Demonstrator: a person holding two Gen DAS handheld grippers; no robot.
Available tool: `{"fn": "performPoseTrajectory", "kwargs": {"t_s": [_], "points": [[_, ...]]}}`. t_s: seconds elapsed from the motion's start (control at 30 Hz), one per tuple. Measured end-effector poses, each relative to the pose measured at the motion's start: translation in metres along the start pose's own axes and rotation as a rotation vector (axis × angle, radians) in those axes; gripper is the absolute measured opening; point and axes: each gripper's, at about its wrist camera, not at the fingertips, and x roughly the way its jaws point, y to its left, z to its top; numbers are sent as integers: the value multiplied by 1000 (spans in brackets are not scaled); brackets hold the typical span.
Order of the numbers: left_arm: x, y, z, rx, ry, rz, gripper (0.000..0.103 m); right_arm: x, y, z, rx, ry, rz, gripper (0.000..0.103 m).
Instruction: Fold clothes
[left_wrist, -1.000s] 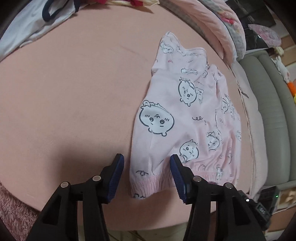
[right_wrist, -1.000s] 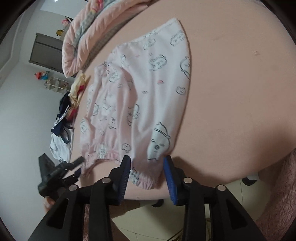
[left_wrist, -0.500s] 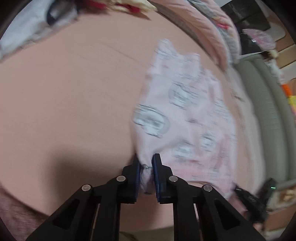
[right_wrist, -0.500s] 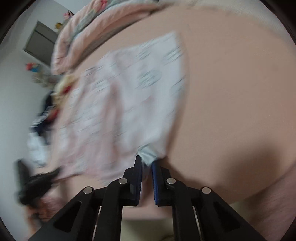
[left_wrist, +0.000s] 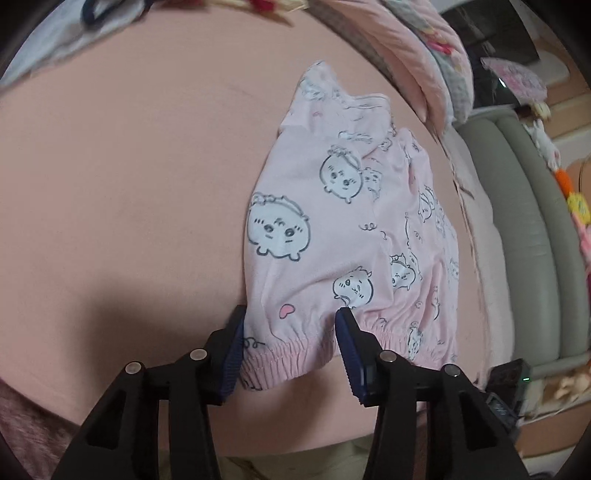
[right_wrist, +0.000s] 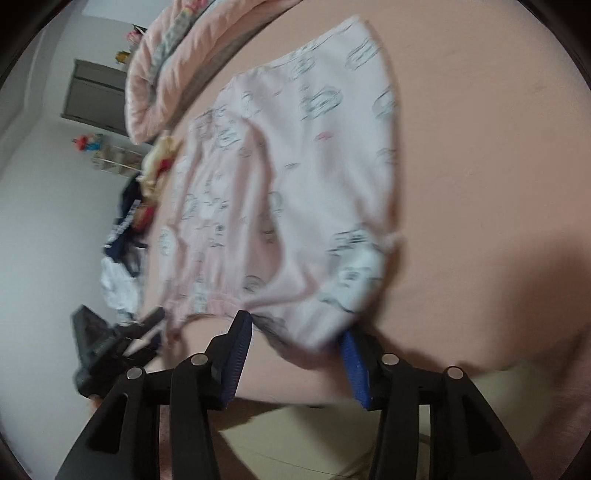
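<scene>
Now both grippers opening: left gripper (left_wrist: 291, 347) jaws spread w/ pink shorts (left_wrist: 343, 221) waistband between, unpinched; right gripper (right_wrist: 295, 350) same at other corner on bed (left_wrist: 129, 166).

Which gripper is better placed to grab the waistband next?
Left gripper: its opening jaws straddle the shorts' elastic waistband. Right gripper, also opening, frames a blurred corner.

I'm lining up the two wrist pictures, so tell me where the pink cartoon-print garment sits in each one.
Left wrist view: the pink garment runs from centre to lower right, its gathered hem between the opening jaws of the left gripper.
Right wrist view: it fills the centre, blurred, one hem corner between the opening jaws of the right gripper.
Shared landmark: the rolled pink quilt beyond the garment.
</scene>
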Motion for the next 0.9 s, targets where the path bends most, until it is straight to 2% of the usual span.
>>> {"fn": "performPoseTrajectory", "kwargs": {"t_s": [0.03, 0.07, 0.1, 0.13, 0.2, 0.3, 0.4, 0.43, 0.47, 0.53, 0.57, 0.6, 0.63, 0.67, 0.7, 0.77, 0.9], "points": [[-2, 2, 0, -14, -4, -17, 41, 5, -2, 4, 4, -1, 20, 44], [-5, 5, 0, -30, -3, -25, 25, 6, -3, 9, 13, -2, 27, 36], [-5, 8, 1, -51, 3, -28, 14, 7, -4, 12, 20, 1, 24, 20], [-6, 10, 0, -63, 9, -38, 10, 9, -5, 15, 26, 4, 21, 18], [-10, 12, -4, -72, 18, -69, 11, 4, 0, 12, 9, -8, 8, 11], [-8, 16, -3, -94, 23, -74, 13, -16, 10, 2, -88, -36, -25, 11], [-4, 18, -1, -119, 28, -72, 26, -6, 4, 5, -78, -29, -98, 20], [-2, 16, 1, -111, 30, -85, 39, -6, -7, 7, -50, -19, -76, 20], [0, 10, 3, -91, 33, -110, 62, -5, -13, 10, -30, -20, -46, 20], [6, -5, 7, -46, 48, -140, 91, 3, -16, 17, -10, -11, 6, 21], [9, -14, 9, -16, 55, -117, 91, 5, -16, 20, -2, -7, 24, 20], [10, -22, 9, 21, 55, -85, 85, 4, -15, 22, 1, -6, 30, 19], [10, -30, 9, 62, 50, -45, 19, 3, -15, 24, 5, -4, 35, 16], [10, -33, 9, 75, 58, -9, 3, 3, -14, 27, 9, -2, 40, 10], [9, -33, 9, 60, 69, -7, 3, -1, -10, 28, 3, -12, 46, 9], [-3, -34, 7, 44, 57, -58, 3, -19, 8, 25, -40, -68, 59, 8], [-58, -50, -2, 75, -5, -161, 3, -64, 49, 17, -148, -173, 81, 7]]}}
